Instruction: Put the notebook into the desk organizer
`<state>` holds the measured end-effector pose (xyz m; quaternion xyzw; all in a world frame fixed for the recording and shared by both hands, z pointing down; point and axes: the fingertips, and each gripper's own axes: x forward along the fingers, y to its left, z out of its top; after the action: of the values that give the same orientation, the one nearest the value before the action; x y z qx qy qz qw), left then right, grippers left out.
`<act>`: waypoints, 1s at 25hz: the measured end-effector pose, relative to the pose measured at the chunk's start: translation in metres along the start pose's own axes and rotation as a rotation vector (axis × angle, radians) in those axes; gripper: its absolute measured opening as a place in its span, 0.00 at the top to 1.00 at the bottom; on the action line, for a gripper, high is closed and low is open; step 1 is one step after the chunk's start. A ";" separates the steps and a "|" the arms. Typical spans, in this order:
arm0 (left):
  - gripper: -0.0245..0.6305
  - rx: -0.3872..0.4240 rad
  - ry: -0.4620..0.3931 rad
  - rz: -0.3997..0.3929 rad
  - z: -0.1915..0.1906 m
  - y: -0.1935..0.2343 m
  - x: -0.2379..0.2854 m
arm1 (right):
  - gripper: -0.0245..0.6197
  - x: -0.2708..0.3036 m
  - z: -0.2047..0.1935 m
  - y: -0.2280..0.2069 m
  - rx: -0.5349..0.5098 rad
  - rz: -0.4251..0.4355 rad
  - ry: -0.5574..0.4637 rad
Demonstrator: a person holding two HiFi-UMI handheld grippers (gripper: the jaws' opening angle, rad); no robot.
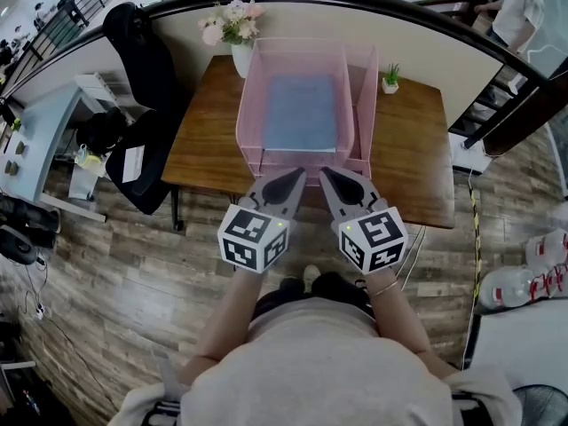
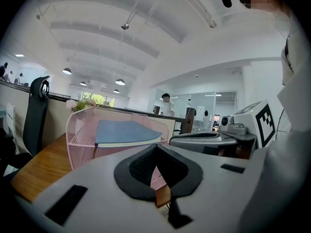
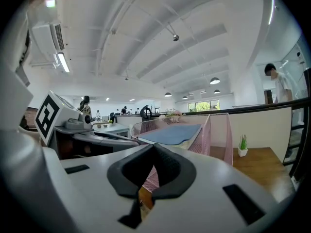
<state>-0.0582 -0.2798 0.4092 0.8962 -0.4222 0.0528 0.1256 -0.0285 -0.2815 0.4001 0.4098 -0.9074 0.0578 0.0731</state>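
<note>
Head view shows the blue notebook (image 1: pixel 302 112) lying inside the pink desk organizer (image 1: pixel 245 105), so the job looks done, and my left gripper (image 1: pixel 295 177) and right gripper (image 1: pixel 328 177) sit just in front of it, both shut and holding nothing.

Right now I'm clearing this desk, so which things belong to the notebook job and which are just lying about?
Job: blue notebook; pink desk organizer holding it.
Lying about: flower vase; small potted plant; black chair.

Bright ceiling lamps (image 2: pixel 120 81), soft shadows; fisheye edges (black corners).
</note>
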 end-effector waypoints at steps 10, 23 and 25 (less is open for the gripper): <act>0.94 0.002 0.009 0.012 -0.006 0.005 0.000 | 0.95 0.002 -0.007 0.003 -0.003 0.018 0.011; 0.94 0.002 0.004 0.019 -0.005 0.007 0.005 | 0.95 0.005 -0.009 0.001 -0.009 0.015 0.019; 0.95 0.012 0.010 0.020 -0.005 0.007 0.006 | 0.95 0.005 -0.009 0.000 -0.007 0.010 0.018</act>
<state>-0.0598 -0.2876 0.4164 0.8924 -0.4303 0.0611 0.1217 -0.0309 -0.2840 0.4098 0.4047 -0.9089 0.0585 0.0824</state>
